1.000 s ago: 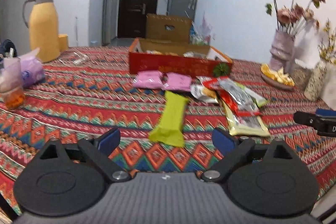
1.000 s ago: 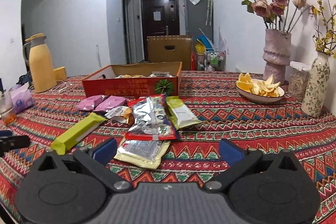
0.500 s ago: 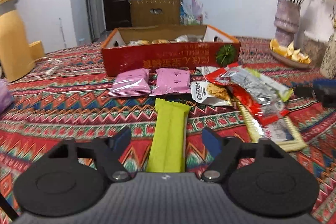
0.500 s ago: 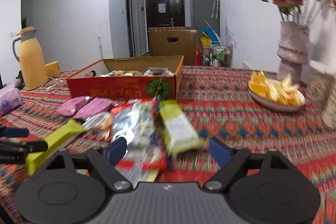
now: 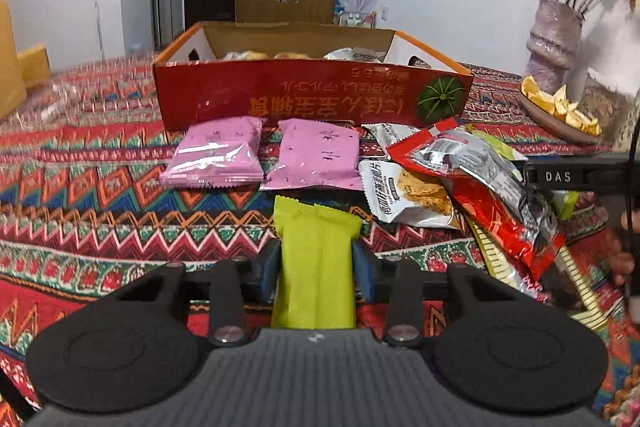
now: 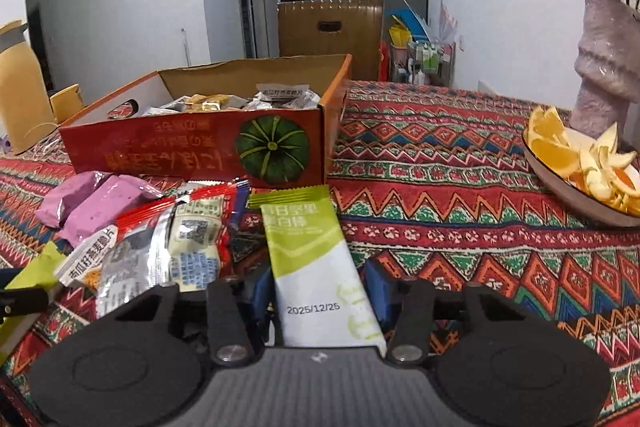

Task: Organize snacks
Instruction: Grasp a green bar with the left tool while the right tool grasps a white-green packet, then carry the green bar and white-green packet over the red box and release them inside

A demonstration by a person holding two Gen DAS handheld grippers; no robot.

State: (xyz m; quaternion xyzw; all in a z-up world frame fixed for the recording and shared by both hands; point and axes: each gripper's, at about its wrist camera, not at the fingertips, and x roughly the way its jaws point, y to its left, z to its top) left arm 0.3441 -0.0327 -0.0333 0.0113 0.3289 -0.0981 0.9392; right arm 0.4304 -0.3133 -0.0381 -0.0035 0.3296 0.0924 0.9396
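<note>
On the patterned cloth a lime-green snack bar (image 5: 316, 247) lies lengthwise between the pads of my left gripper (image 5: 316, 265). Its jaws are closing and the pads touch the bar's two sides. My right gripper (image 6: 318, 291) is closing on a green-and-white packet (image 6: 308, 247), with its pads against the packet's edges. Behind both stands the red cardboard box (image 5: 312, 95) with several snacks inside. Two pink packets (image 5: 216, 155), a biscuit packet (image 5: 404, 195) and a red-and-silver packet (image 5: 480, 183) lie in front of the box.
A plate of orange slices (image 6: 580, 167) and a pale vase of flowers (image 6: 608, 67) stand at the right. A yellow jug (image 6: 20, 87) is at the far left. A brown cardboard box (image 6: 328, 23) sits beyond the table.
Both grippers moved forward and down to the snacks and their jaws narrowed. The lime bar now sits between the left pads, the green-and-white packet between the right pads.
</note>
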